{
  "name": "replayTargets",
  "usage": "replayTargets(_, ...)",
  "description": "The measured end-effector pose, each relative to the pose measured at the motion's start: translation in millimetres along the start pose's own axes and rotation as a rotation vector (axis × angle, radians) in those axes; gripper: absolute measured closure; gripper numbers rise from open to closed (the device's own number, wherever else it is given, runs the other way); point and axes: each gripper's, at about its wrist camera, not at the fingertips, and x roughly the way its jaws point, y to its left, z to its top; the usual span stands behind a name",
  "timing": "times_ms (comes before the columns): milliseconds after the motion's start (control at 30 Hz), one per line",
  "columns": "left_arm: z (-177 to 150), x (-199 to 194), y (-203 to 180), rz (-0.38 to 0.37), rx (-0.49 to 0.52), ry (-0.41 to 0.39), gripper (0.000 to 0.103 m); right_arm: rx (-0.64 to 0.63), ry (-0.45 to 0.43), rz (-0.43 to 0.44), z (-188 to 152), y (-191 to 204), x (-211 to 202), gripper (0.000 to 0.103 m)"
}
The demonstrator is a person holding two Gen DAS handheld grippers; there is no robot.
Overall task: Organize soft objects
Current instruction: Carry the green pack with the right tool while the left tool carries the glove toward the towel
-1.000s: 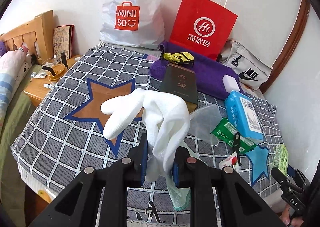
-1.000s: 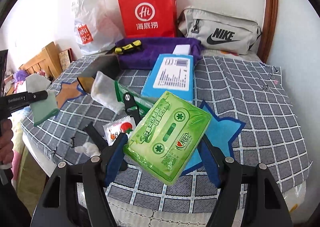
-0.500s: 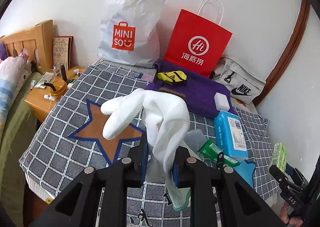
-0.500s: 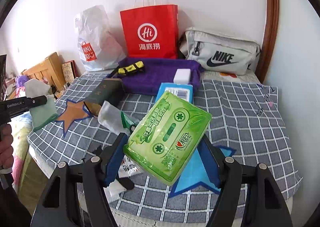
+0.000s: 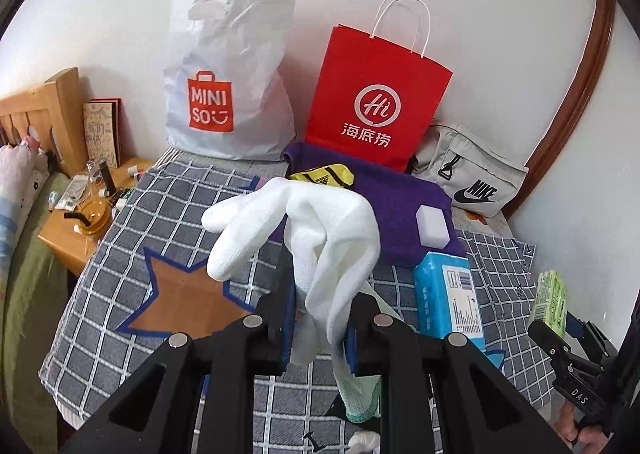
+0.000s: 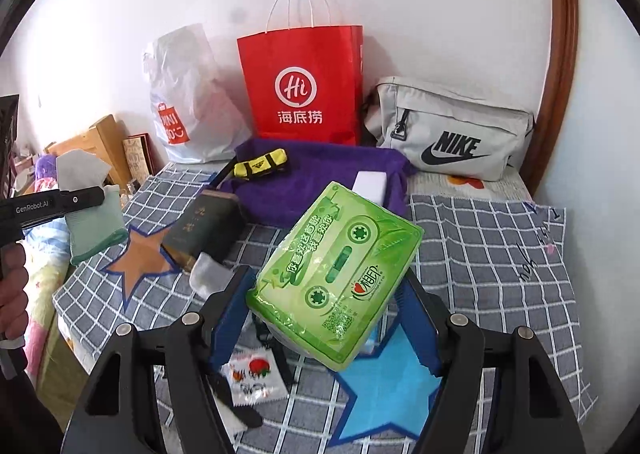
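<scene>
My left gripper (image 5: 318,328) is shut on a white knit glove (image 5: 320,238) with a green cuff, lifted above the checked bed cover (image 5: 172,197). The same glove (image 6: 90,221) shows at the left edge of the right wrist view. Between the blue pads of my right gripper (image 6: 328,308) sits a green tissue pack (image 6: 336,274), held tilted in the air; the pack (image 5: 550,304) also appears at the right of the left wrist view. A purple towel (image 5: 400,197) lies at the back with a yellow-black item (image 5: 324,175) and a white block (image 5: 433,228) on it.
A white Miniso bag (image 5: 228,73), a red paper bag (image 5: 376,93) and a grey Nike pouch (image 6: 452,129) stand against the wall. A blue tissue pack (image 5: 448,298), a dark box (image 6: 204,225), a grey sock (image 6: 210,274) and small packets (image 6: 250,378) lie on the cover. Wooden nightstand (image 5: 76,230) at left.
Both grippers have risen and pulled back from the bed, each keeping its load; the bags at the wall now sit lower and smaller in both views.
</scene>
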Motion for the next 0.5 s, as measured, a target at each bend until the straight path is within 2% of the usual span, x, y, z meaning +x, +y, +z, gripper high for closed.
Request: replayTargets(500, 41, 62, -10, -0.017, 0.002, 0.048, 0.084, -0.024, 0.014, -0.001, 50, -12, 59, 0.032)
